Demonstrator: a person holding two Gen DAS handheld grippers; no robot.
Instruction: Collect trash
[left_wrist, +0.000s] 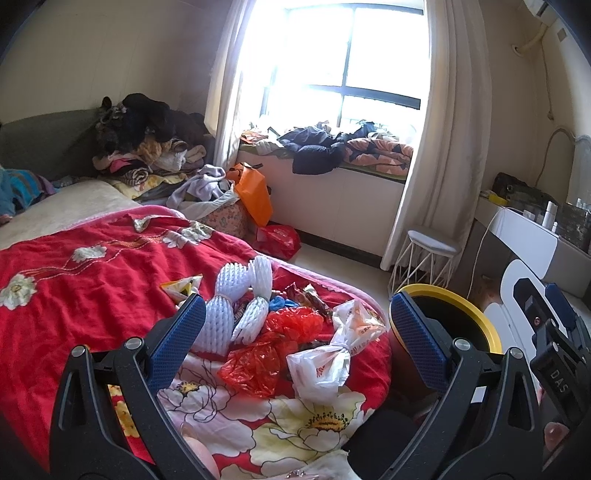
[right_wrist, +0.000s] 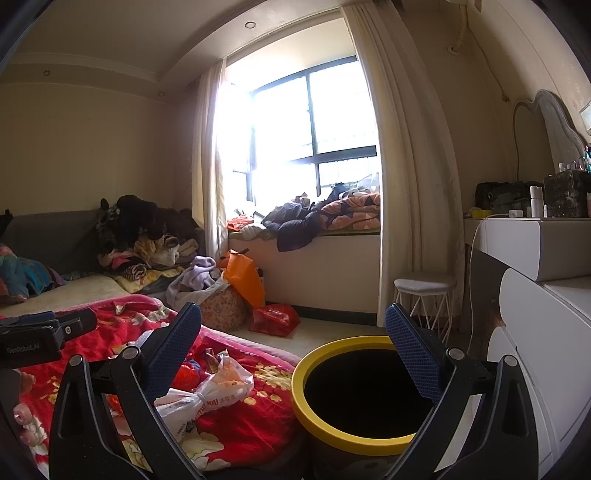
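A bed covered by a red floral blanket (left_wrist: 92, 280) fills the left of the room. Beside its foot, on the floor, stands a dark trash bin with a yellow rim (right_wrist: 325, 428), its mouth open and dark inside.

A pile of trash lies on the blanket near the bed's foot corner, just left of the bin. In it are two white foam fruit nets (left_wrist: 236, 302), each pinched at the middle, a crumpled red plastic bag (left_wrist: 258, 362) in front of them, and a knotted white plastic bag (left_wrist: 332, 354) with orange print nearest the bin. Small snack wrappers (left_wrist: 310, 295) lie behind the red bag.

The left gripper (left_wrist: 295, 332) hovers over the pile with its blue-padded jaws spread wide, holding nothing; the trash sits between and just beyond them. The right gripper (right_wrist: 295, 350) is also spread wide and empty, with the bin's mouth between its jaws and the white bag by its left finger.
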